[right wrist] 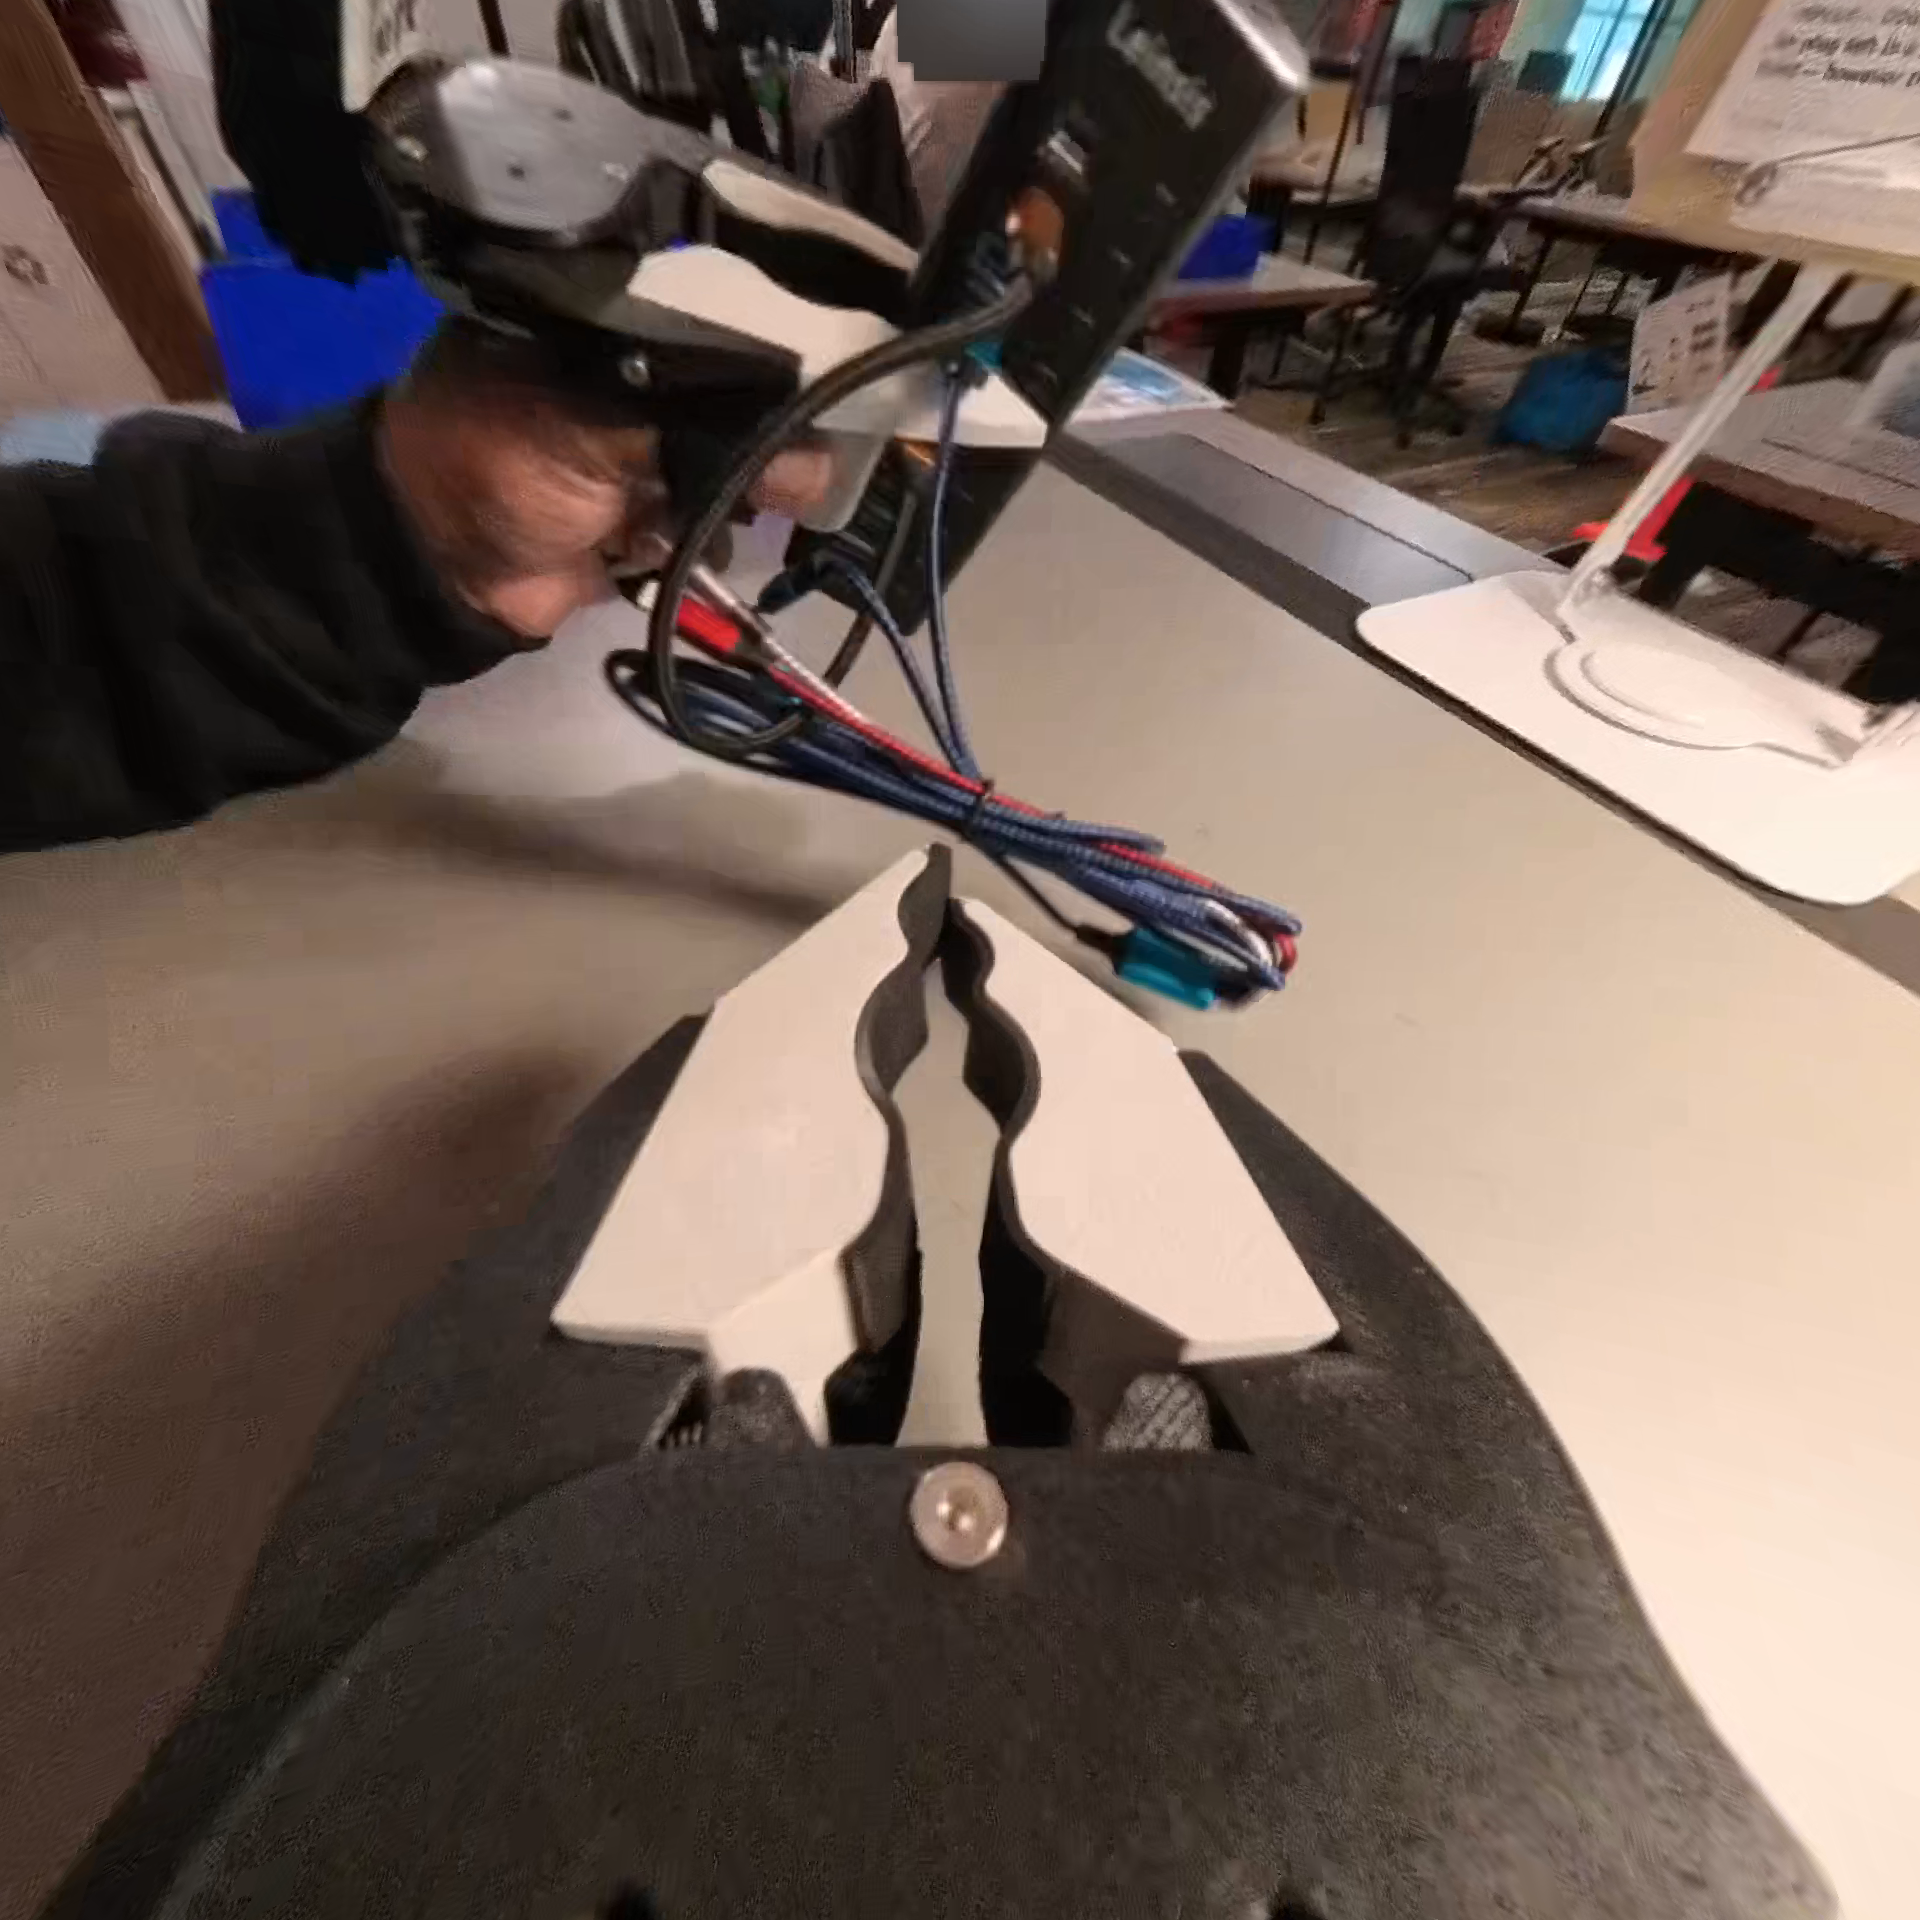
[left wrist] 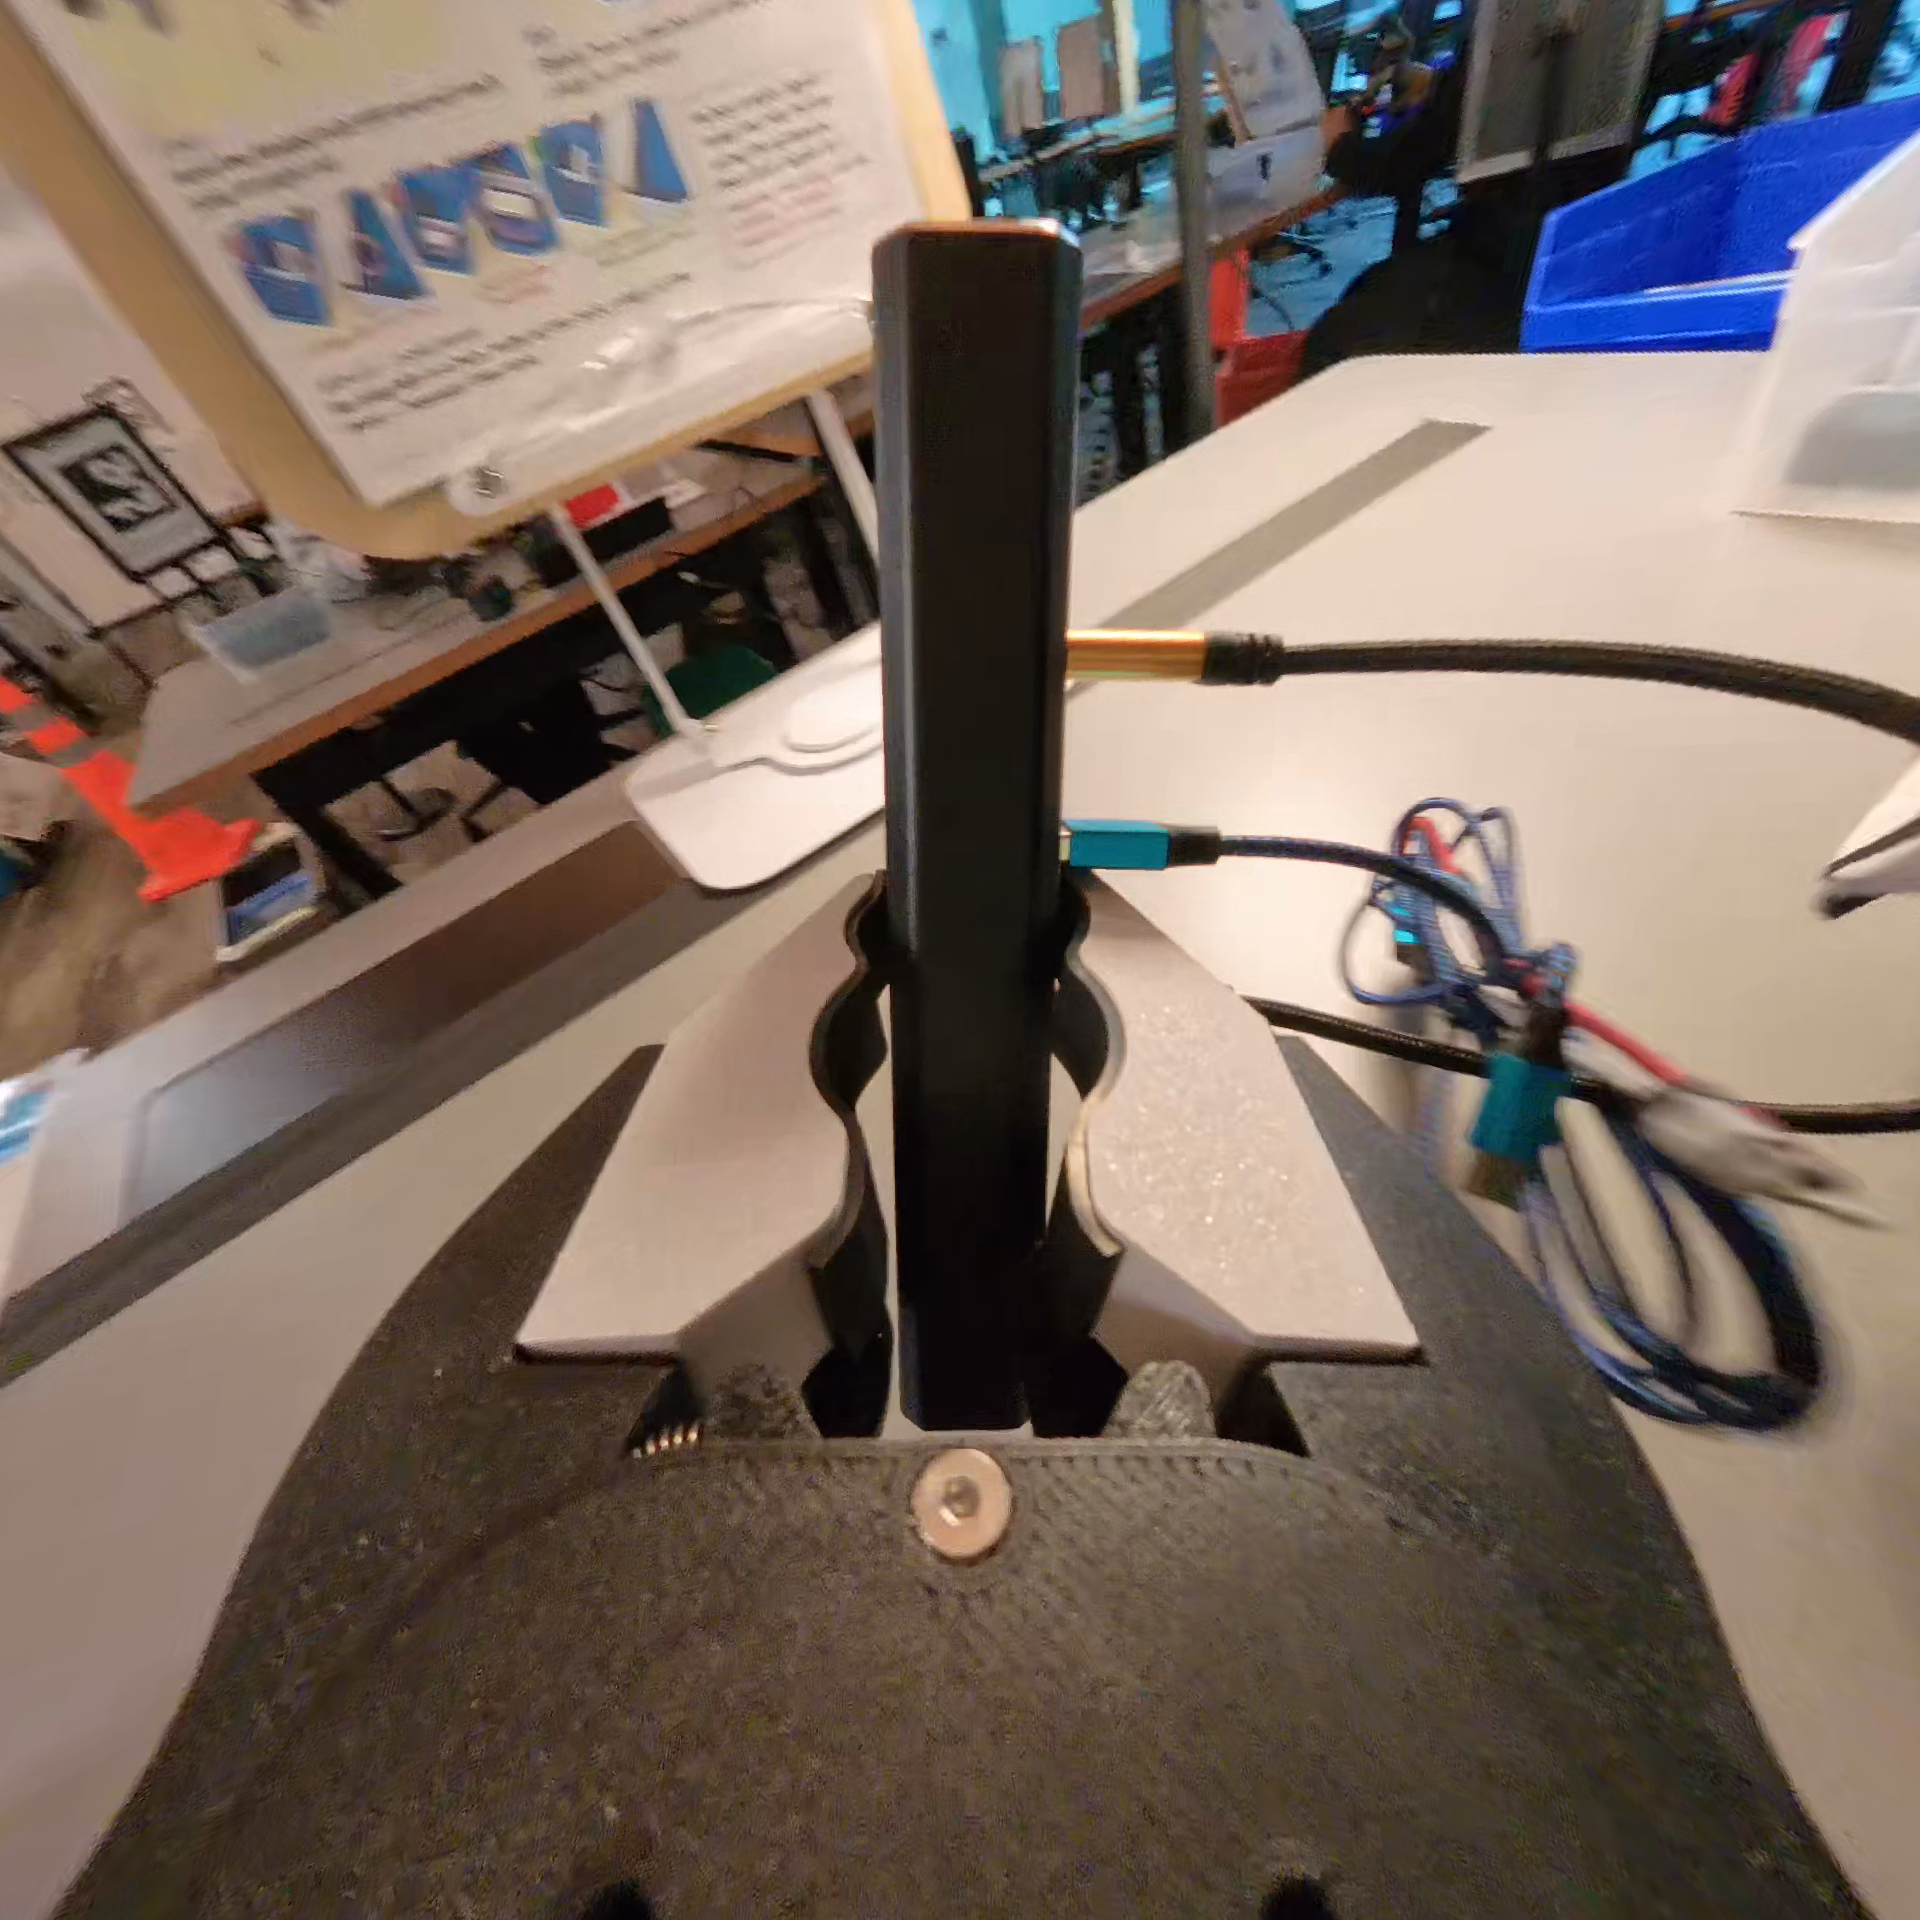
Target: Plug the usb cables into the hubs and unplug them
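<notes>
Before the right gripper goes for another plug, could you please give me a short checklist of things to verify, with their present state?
1. Black USB hub clamped in left gripper: ok.
2. Gold plug seated in hub: ok.
3. Teal plug seated in hub: ok.
4. Right gripper free to grasp: ok, nearly closed on nothing.
5. Loose teal plug within clear approach: not ok, tied into the cable bundle.
6. Free port on the hub: cannot tell.

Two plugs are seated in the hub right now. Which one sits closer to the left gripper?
The teal plug. It enters the black hub just above the left gripper clamping it. The gold plug, on the thick black cable, sits higher up the hub.
</notes>
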The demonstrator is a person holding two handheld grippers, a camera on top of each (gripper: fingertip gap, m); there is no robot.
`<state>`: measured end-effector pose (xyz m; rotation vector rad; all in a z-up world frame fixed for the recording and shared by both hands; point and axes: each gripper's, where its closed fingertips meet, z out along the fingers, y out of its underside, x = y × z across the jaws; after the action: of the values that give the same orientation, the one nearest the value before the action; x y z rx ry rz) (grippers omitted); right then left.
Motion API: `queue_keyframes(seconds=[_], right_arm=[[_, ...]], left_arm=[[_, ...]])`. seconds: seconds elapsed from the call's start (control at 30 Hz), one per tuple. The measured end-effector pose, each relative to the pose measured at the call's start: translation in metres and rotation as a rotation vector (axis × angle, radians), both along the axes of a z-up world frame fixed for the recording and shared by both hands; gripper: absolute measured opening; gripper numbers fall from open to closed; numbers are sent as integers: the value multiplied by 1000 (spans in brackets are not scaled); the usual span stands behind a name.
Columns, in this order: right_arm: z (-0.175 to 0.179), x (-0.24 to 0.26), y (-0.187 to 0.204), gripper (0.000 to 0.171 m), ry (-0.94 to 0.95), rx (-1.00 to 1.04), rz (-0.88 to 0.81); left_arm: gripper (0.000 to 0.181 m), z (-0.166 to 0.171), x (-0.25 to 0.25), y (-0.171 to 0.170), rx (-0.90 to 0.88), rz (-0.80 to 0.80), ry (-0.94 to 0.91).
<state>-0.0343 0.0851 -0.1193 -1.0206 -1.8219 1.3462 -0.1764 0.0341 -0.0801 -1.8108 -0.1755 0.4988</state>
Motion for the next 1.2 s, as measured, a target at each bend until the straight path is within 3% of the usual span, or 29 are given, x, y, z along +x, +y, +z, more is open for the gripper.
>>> queue_keyframes(seconds=[0.13, 0.53, 0.8, 0.93, 1.03, 1.2], right_arm=[[-6, -5, 5, 0, -3, 129, -13], [-16, 0, 8, 4, -54, 112, 25], [11, -5, -11, 23, -26, -203, 94], [5, -11, -23, 26, -55, -200, 80], [7, -16, -25, 22, -48, -209, 46], [9, -18, -34, 0, -32, -189, 19]], left_arm=[[31, 2, -1, -4, -6, -17, 7], [31, -23, 37, 23, -59, -182, -25], [30, -23, 78, 40, -97, -313, 111], [30, -23, 88, 45, -94, -316, 133], [30, -23, 88, 46, -93, -302, 145], [31, -27, 82, 45, -113, -279, 143]])
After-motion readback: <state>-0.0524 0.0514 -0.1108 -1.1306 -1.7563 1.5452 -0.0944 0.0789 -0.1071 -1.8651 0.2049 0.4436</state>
